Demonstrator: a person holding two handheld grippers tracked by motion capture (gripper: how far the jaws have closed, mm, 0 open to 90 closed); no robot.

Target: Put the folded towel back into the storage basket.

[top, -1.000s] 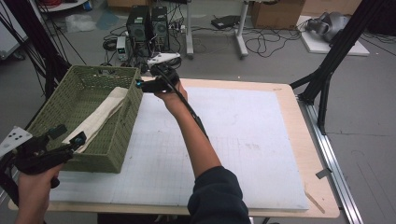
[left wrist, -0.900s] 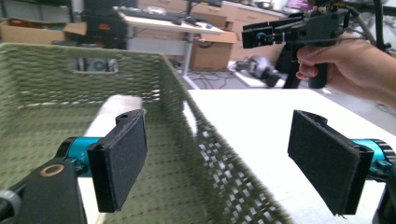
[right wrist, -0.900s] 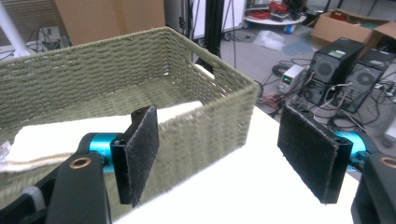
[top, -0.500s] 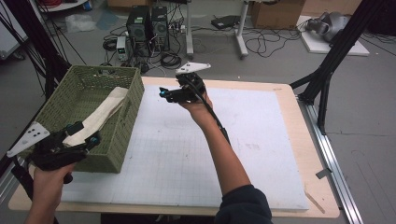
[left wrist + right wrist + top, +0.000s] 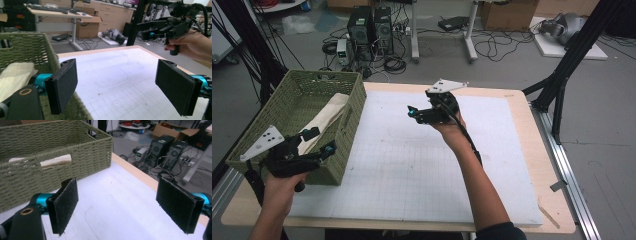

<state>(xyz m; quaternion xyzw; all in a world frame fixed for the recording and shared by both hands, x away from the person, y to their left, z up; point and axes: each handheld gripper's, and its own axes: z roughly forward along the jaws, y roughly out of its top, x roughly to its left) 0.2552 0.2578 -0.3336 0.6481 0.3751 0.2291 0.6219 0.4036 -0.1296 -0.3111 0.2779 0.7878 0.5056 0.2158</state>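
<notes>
Right gripper (image 5: 412,112) held above the white grid mat (image 5: 422,165), apart from the green woven basket (image 5: 339,145); jaws just opened wide, nothing between them. Left gripper (image 5: 319,142) at the basket's near corner, jaws spread and empty. Cream cloth (image 5: 324,117) lying folded inside the basket.

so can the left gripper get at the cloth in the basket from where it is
Probably yes. The left gripper is open and hovers over the basket's near corner, the cloth lies uncovered just beyond it, and the basket has no lid. The right gripper is well off over the mat.
</notes>
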